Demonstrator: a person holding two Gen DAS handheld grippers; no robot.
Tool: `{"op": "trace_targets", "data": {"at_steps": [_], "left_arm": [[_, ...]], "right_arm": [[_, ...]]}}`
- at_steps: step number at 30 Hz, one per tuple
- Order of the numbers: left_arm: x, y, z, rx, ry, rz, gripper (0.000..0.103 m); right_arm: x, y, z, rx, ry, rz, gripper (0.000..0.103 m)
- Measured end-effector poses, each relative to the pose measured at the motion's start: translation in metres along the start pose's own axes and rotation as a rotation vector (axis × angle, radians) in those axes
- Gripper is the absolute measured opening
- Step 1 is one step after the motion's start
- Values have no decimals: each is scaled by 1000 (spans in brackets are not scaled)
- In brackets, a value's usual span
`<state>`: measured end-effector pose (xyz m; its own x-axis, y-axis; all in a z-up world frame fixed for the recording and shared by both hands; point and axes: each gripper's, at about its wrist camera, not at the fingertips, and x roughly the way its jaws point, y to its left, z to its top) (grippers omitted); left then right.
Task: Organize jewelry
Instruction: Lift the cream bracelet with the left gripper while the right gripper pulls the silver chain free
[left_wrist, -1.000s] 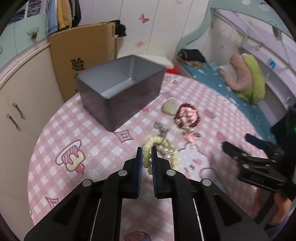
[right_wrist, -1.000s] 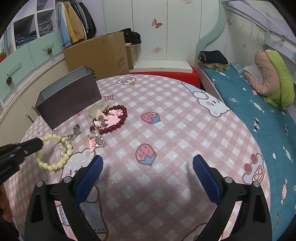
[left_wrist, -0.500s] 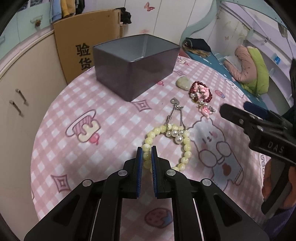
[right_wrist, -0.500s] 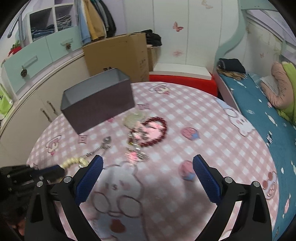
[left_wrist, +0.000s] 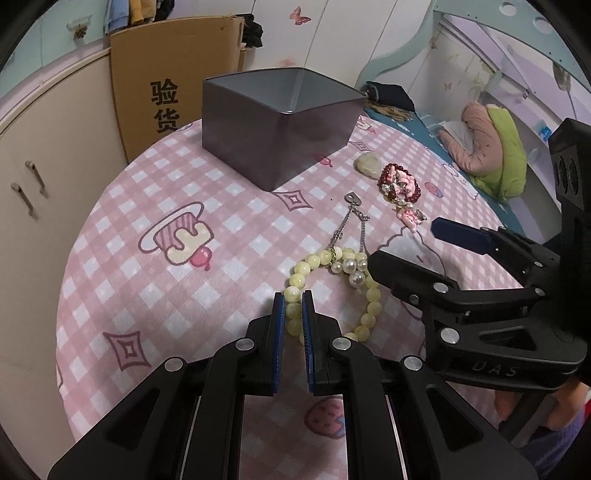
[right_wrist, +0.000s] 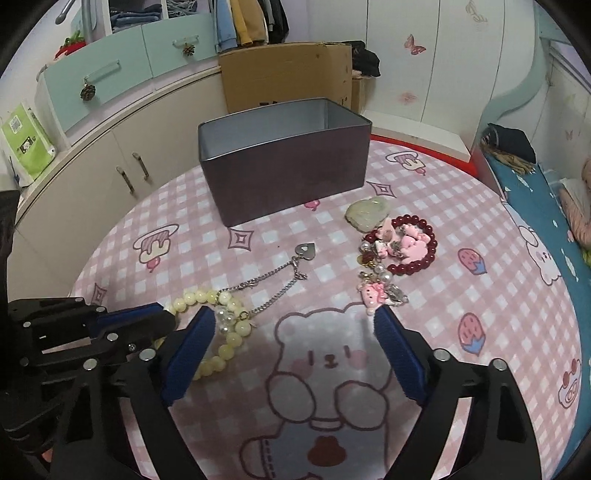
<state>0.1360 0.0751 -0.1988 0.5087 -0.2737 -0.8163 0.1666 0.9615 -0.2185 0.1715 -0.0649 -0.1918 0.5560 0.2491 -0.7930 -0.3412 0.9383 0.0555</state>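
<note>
A pale yellow bead bracelet (left_wrist: 372, 295) with a few pearls lies on the pink checked tablecloth (left_wrist: 229, 243). My left gripper (left_wrist: 293, 308) is shut on its near beads. My right gripper (right_wrist: 293, 317) hovers just right of it, jaws wide but closing, with only cloth between them; its left finger (right_wrist: 192, 347) is beside the beads (right_wrist: 225, 349). A silver chain with a heart tag (right_wrist: 280, 275) runs from the bracelet. Farther on lie a red bead bracelet with pink charms (right_wrist: 412, 247), a pink charm (right_wrist: 375, 293) and a pale stone (right_wrist: 369, 214). An open grey tin box (right_wrist: 288, 177) stands at the back.
The round table's edge (left_wrist: 70, 280) drops off on the left toward cream cabinets (left_wrist: 29, 192). A cardboard box (left_wrist: 173, 77) stands behind the tin. A bed with blue cover (right_wrist: 535, 206) is at the right.
The right gripper has swung left across the table, close beside the yellow bracelet and the left gripper, and its jaws have narrowed a little. The left gripper still holds the bracelet, slightly lower.
</note>
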Motion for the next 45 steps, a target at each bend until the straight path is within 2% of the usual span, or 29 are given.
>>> {"op": "trace_targets", "data": {"at_steps": [6,15,17,19,23,28,31,37,45], "left_arm": [[-5,-1,-6,9,1,-4,10],[-10,-5,-16,35,6,-23,10],[-10,-4,-16,26,7,-28,10],[-9,-5,-15,26,6,-31,10],[-9,-5,-16,26,5,-38,10],[-8,-5,-13,18,2,-45,10],[-7,-5,-11,13,4,-46,10],[-6,-5,-11,13,1,-42,10],[-3,-6,-10,12,-5,-31,10]], "right_arm": [[12,-8,5,110,29,37,74],[29,6,15,87,41,11,67],[32,8,17,68,33,-8,61],[34,9,19,45,20,-33,42],[34,9,19,10,6,-61,34],[34,14,16,-35,-10,-23,13],[33,16,15,-45,-16,-11,5],[29,12,13,-6,-22,32,2],[-9,11,18,26,-86,106,2]]}}
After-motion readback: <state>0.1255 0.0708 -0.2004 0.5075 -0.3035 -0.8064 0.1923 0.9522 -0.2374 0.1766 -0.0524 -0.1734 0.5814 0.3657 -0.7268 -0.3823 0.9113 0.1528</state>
